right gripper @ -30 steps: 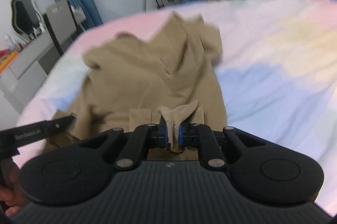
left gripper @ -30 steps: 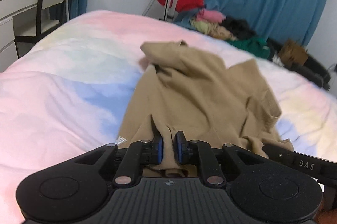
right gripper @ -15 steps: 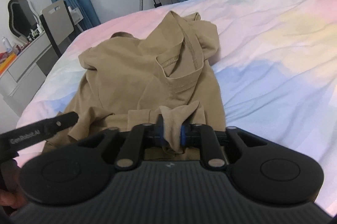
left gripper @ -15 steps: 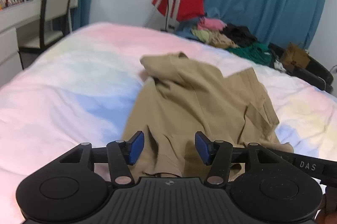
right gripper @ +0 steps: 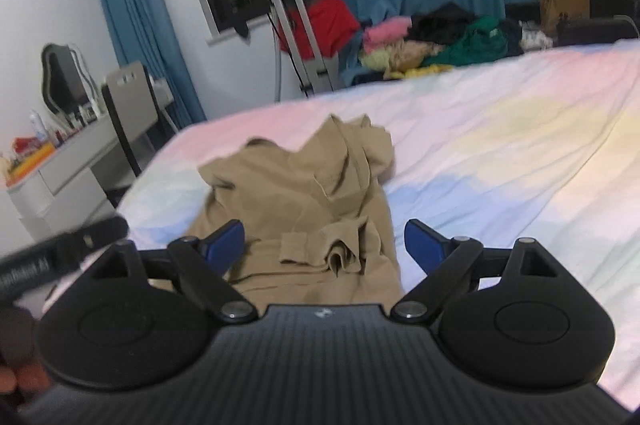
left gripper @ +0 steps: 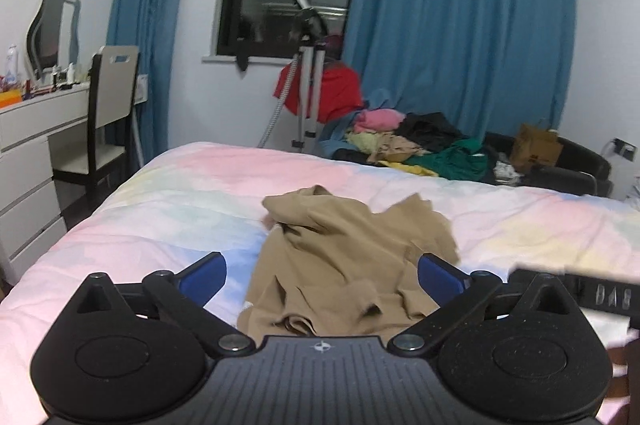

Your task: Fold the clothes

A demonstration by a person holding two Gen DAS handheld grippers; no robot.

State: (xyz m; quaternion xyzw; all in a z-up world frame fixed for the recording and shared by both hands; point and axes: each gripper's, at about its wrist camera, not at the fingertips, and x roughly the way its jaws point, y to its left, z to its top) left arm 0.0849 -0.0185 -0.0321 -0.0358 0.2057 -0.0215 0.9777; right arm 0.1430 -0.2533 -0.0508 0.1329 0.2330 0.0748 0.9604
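A tan garment (left gripper: pixel 340 257) lies crumpled on the pastel bedspread (left gripper: pixel 160 209); it also shows in the right wrist view (right gripper: pixel 304 209). My left gripper (left gripper: pixel 322 275) is open wide and empty, raised above the garment's near edge. My right gripper (right gripper: pixel 324 245) is open wide and empty too, above the near hem on the other side. The right gripper's body (left gripper: pixel 580 291) shows at the right edge of the left wrist view, and the left gripper's body (right gripper: pixel 60 253) at the left edge of the right wrist view.
A heap of coloured clothes (left gripper: pixel 420 145) lies beyond the far side of the bed, beside a tripod (left gripper: pixel 308 93) with a red cloth. A white dresser (left gripper: pixel 28 153) and chair (left gripper: pixel 108 113) stand at the left. Blue curtains (left gripper: pixel 460 25) hang behind.
Both grippers let go of the tan garment, the left first, then the right, and rose and drew back. The garment's near edge has dropped onto the bed.
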